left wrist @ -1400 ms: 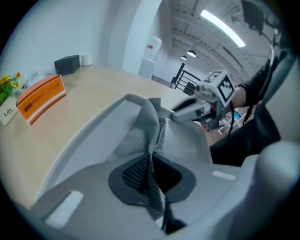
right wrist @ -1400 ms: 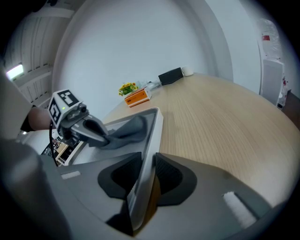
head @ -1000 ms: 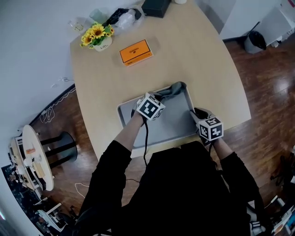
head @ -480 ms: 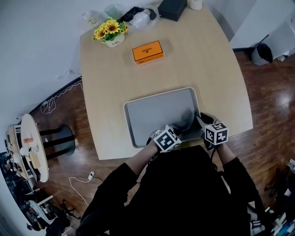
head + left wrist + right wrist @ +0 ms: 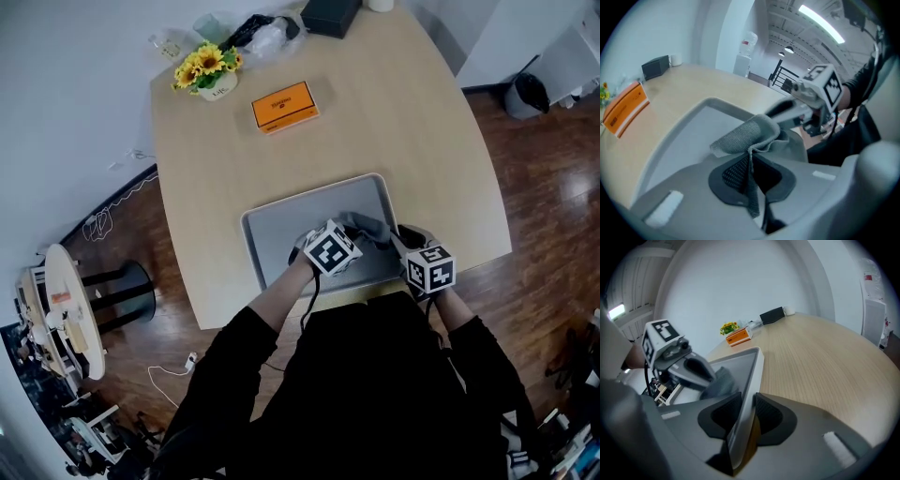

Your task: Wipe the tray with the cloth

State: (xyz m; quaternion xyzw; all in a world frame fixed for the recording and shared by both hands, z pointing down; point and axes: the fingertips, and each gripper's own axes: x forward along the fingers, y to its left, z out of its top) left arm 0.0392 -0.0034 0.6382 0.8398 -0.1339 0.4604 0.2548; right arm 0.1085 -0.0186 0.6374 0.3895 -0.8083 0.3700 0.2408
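Observation:
A grey tray [image 5: 281,230] lies on the wooden table near its front edge. My left gripper [image 5: 349,238] is over the tray's right half, shut on a grey cloth [image 5: 367,227] that trails onto the tray floor. In the left gripper view the cloth [image 5: 749,135] is pinched between the pads and bunches ahead of them over the tray [image 5: 689,136]. My right gripper [image 5: 409,246] is at the tray's right edge. In the right gripper view my right gripper [image 5: 746,414] has the tray rim [image 5: 754,376] clamped between its jaws, with the cloth [image 5: 721,382] and left gripper [image 5: 679,363] to the left.
An orange box [image 5: 284,106], a pot of sunflowers [image 5: 204,71], a black box [image 5: 326,14] and a plastic bag [image 5: 267,37] stand at the table's far end. The table's front edge [image 5: 375,292] is just behind the tray. A bin [image 5: 530,91] stands on the wood floor.
The left gripper dragged the cloth from the tray's far right corner to the near edge, then back up to the right middle. The right gripper stayed on the tray's right edge.

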